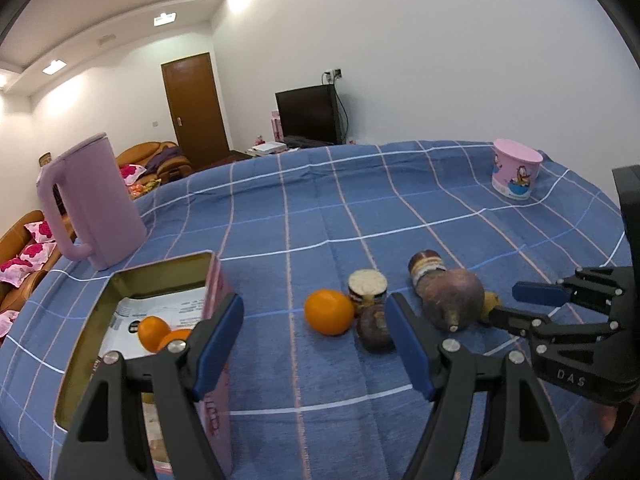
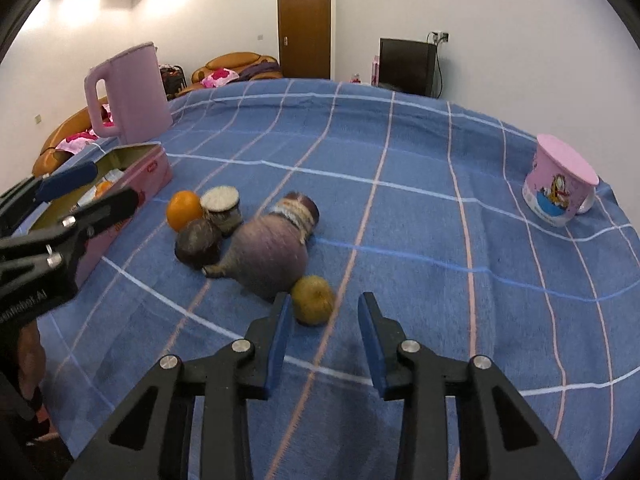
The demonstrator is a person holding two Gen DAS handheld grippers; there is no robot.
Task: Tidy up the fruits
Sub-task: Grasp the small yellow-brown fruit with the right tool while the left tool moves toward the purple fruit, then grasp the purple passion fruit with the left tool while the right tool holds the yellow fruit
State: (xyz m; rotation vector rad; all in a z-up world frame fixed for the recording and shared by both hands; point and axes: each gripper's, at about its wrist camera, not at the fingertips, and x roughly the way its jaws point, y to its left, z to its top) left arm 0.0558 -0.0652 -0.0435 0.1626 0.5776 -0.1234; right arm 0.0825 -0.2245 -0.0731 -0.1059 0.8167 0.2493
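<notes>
Open pink metal tin [image 1: 218,280] at left, two oranges inside. Left gripper [image 1: 316,336] fingers spread, empty. Loose round orange [image 1: 329,311], dark fruit [image 1: 374,328], small jars mid-cloth. Right gripper [image 2: 325,334] fingers parted, yellow-green fruit [image 2: 313,299] just ahead, unpinched.

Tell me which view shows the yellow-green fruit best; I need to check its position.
The right wrist view: the yellow-green fruit lies whole, just ahead of the right gripper. In the left wrist view only a sliver peeks from behind the big purple fruit.
</notes>
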